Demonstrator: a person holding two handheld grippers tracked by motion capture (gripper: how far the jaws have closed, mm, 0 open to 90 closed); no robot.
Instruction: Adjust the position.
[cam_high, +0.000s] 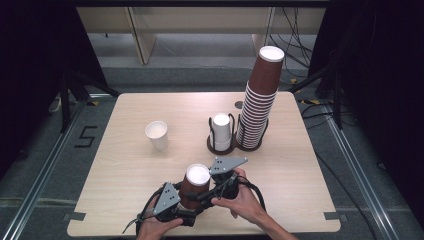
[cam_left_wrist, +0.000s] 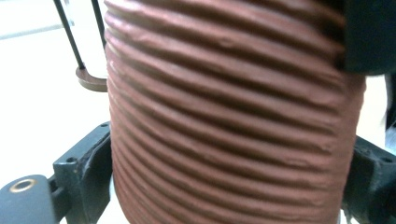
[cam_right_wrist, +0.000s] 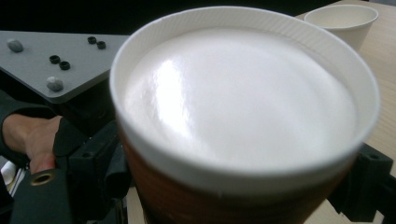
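Observation:
A brown ribbed paper cup (cam_high: 196, 186) stands upside down near the table's front edge, its white base facing up. My left gripper (cam_high: 186, 206) comes in from the lower left. In the left gripper view its jaws press on both sides of the brown cup (cam_left_wrist: 224, 116), so the left gripper (cam_left_wrist: 229, 186) is shut on it. My right gripper (cam_high: 209, 192) reaches the same cup from the right. In the right gripper view its jaws stand wide beside the brown cup (cam_right_wrist: 243, 107), just under the rim, and the right gripper (cam_right_wrist: 238, 191) looks open.
A white paper cup (cam_high: 157, 135) stands upright at mid table. Farther back a wire holder (cam_high: 220, 145) carries inverted white cups, next to a tall leaning stack of brown cups (cam_high: 260, 100). Bare wooden table (cam_high: 300, 190) lies to the right of my hands.

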